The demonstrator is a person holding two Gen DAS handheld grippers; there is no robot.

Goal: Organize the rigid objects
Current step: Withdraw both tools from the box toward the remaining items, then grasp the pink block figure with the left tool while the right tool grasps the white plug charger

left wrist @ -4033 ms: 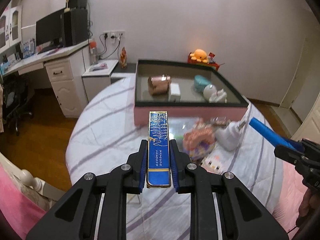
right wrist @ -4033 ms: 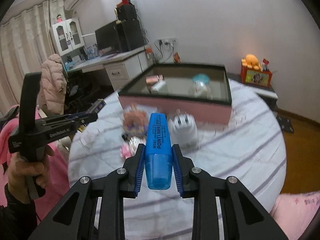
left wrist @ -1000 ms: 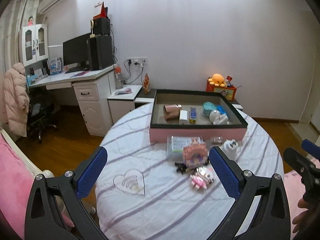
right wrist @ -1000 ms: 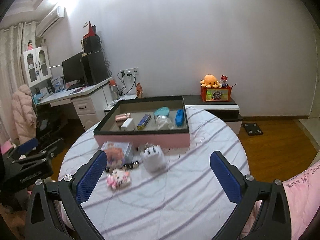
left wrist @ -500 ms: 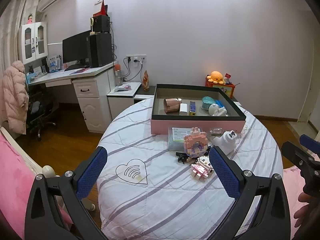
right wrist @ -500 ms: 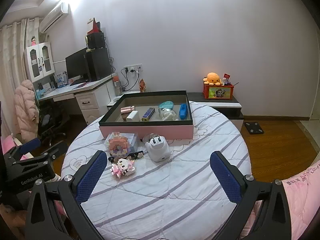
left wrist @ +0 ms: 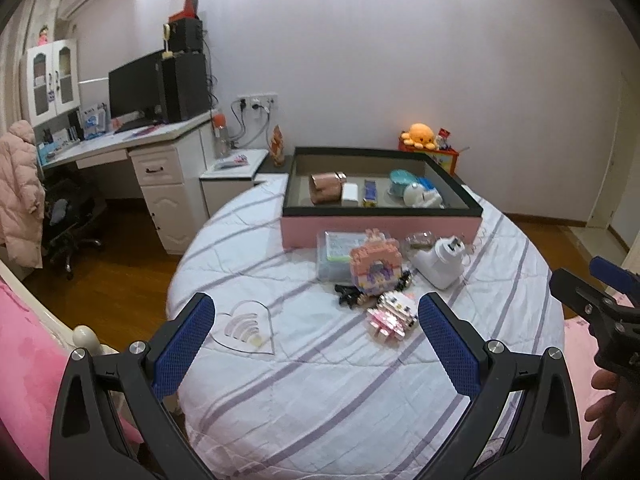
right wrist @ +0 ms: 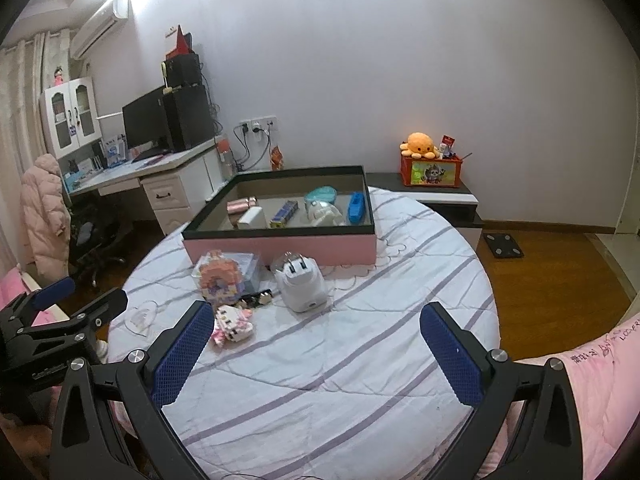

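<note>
**Sorting rigid items: both grippers empty, five pieces outside the box**

Sitting loose on the round table, just near of the pink box, is the unsorted cluster: a clear plastic case touching the box wall, a pink brick-built model leaning against the case, a white plug adapter to its right, a small black item and a pink-and-white brick figure nearest the cameras. A small glass-like piece sits between model and adapter; too blurred to identify.

Inside the box, left to right: copper-coloured cylinder, white block, blue-and-gold bar, teal case with a white figure just near of it, blue marker along the right wall.

Left gripper: jaws spread wide, nothing between the blue pads, held above the near half of the table, cluster just beyond its tips. Right gripper: same, wide apart and empty, adapter and brick figure just beyond its left finger. A hand shows at the right edge of the left view, on the right tool.

Far left: desk with a monitor. Far right: an orange plush octopus on a red box.
</note>
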